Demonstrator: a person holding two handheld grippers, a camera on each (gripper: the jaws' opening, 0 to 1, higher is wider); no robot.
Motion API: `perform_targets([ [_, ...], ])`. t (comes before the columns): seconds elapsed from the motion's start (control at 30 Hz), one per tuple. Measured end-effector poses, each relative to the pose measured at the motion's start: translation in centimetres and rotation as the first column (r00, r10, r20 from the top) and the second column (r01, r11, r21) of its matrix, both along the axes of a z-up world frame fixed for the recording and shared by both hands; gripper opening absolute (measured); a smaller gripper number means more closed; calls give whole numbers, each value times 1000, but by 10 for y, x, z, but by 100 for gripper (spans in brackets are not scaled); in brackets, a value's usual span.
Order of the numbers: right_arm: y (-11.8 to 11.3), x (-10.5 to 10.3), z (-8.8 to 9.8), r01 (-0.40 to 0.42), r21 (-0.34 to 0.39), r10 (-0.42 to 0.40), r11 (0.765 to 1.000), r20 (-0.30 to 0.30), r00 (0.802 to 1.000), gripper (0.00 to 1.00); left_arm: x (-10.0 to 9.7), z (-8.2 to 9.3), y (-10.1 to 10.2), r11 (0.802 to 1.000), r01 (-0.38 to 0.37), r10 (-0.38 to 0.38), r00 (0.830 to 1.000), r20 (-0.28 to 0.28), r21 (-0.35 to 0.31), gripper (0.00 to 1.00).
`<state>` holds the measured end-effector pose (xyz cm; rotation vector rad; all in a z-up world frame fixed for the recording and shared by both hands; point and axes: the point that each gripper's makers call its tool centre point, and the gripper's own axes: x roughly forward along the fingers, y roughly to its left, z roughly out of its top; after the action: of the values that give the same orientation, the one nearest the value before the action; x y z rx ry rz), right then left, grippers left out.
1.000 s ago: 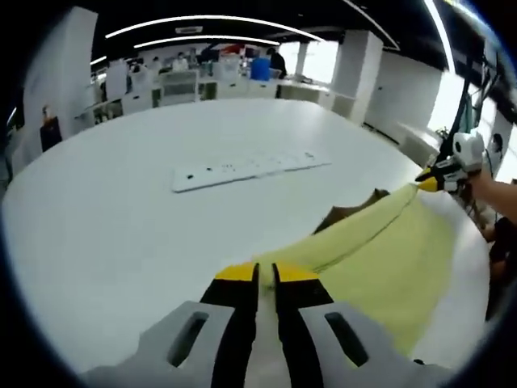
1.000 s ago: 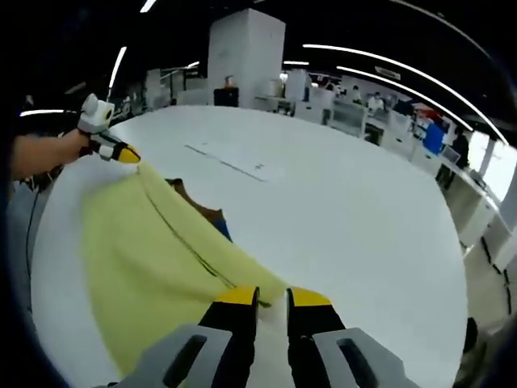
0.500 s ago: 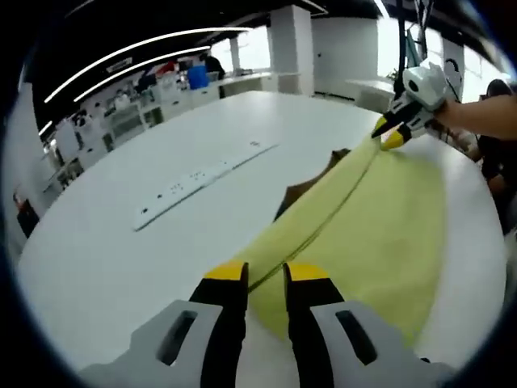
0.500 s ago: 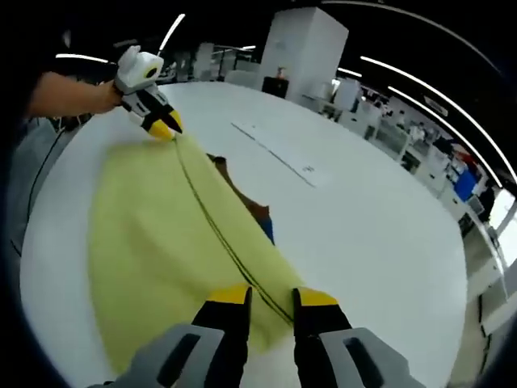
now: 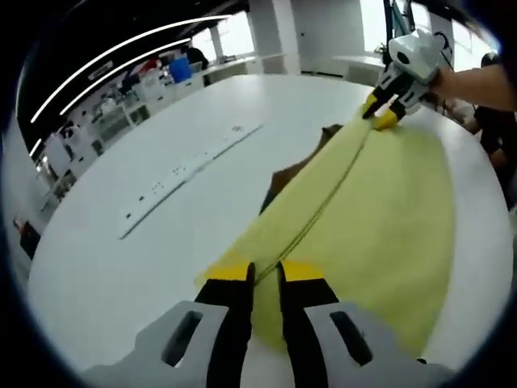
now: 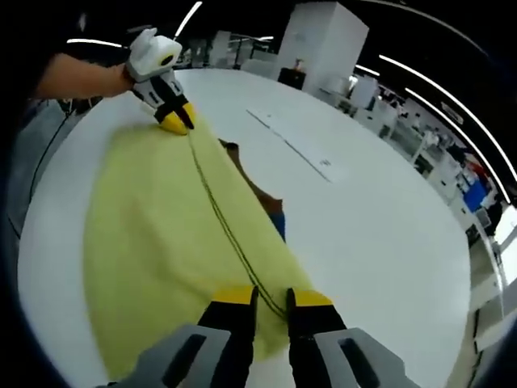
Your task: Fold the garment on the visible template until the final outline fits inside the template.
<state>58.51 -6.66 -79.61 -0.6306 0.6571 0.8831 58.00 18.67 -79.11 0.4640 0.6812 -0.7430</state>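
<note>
Yellow garment [image 5: 380, 218] lies on the white table [image 5: 121, 267], folded edge running bottom centre to upper right in the left gripper view, left gripper [image 5: 263, 273] and right gripper [image 6: 271, 297] each clamped on one end, brown template [image 5: 284, 171] poking out beyond that edge.

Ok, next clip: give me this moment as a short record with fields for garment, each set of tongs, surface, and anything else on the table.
garment: yellow garment, spread flat, one edge stretched taut between the two tongs
left tongs: left tongs, shut on one corner of the garment edge
right tongs: right tongs, shut on the opposite corner
surface: white table
under garment: dark brown item with a blue bit, partly covered, identity unclear
other: long white power strip lying apart from the garment
template: cannot tell
</note>
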Motion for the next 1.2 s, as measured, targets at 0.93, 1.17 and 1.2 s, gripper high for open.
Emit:
perform_targets([
  [0.93,3,54,28,230,164,-241,959,52,969,0,49,26,11,961,-257,265,961,74,-102,0],
  [1.17,0,56,53,297,313,-322,902,31,946,22,47,48,18,885,-351,369,929,3,-307,12],
  [1.2,0,54,55,298,317,-322,901,26,946,24,46,52,20,873,-359,378,926,-7,-330,15],
])
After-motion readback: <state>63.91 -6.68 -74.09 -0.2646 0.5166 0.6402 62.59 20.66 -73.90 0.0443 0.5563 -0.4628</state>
